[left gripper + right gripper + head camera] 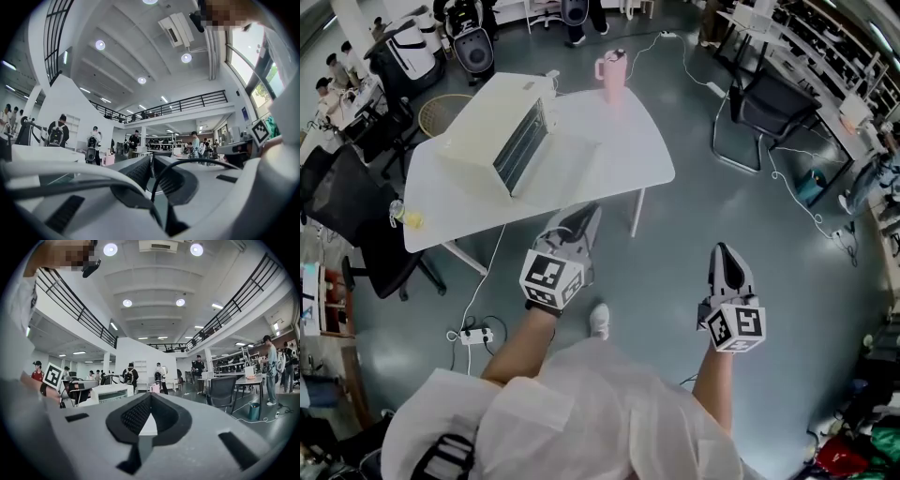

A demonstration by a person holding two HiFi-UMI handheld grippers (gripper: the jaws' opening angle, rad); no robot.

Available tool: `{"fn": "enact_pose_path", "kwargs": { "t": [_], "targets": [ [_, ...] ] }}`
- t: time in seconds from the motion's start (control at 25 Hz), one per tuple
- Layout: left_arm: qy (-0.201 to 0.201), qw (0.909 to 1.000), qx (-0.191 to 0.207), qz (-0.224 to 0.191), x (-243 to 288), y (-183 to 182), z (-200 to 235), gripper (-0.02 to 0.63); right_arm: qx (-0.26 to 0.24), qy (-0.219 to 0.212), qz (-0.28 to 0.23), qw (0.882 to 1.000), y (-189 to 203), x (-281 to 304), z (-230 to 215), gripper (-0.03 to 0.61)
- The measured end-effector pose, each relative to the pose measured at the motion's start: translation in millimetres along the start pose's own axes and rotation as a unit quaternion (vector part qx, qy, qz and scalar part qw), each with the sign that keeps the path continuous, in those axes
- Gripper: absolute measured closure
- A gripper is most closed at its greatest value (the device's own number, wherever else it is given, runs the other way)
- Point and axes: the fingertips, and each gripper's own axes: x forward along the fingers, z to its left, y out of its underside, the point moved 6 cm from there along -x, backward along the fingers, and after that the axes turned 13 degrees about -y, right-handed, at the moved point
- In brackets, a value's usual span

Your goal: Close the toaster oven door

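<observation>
A cream toaster oven (487,127) stands on the white table (623,141), its dark front (523,145) facing right. Its door (561,167) seems to lie flat and open in front of it. Both grippers hang in the air on the near side of the table, well short of the oven. My left gripper (589,214) is shut and empty, tips over the table's near edge. My right gripper (721,248) is shut and empty over the floor, farther right. In the right gripper view the jaws (150,397) meet, with the oven (110,392) far off at left. The left gripper (152,161) also shows its jaws together.
A pink cup (612,75) stands at the table's far edge. A small bottle (403,217) sits at its left corner. Black chairs (337,206) crowd the left side, another chair (769,103) is at right. A power strip (473,335) and cables lie on the floor. People stand far back.
</observation>
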Motion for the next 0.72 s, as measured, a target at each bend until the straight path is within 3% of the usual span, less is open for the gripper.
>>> {"fn": "enact_pose_path", "kwargs": {
  "t": [0.32,0.72],
  "targets": [
    [-0.023,0.9995,0.006,-0.02,82.9,-8.4,33.8,0.591,-0.002,-0.042,0.0,0.999,-14.4,100.9,-49.3,0.574],
    [-0.099,0.9947,0.009,-0.027,129.0,-9.2,127.3,0.591,-0.005,-0.093,-0.015,0.996,-29.2,226.4,-68.3,0.574]
  ]
}}
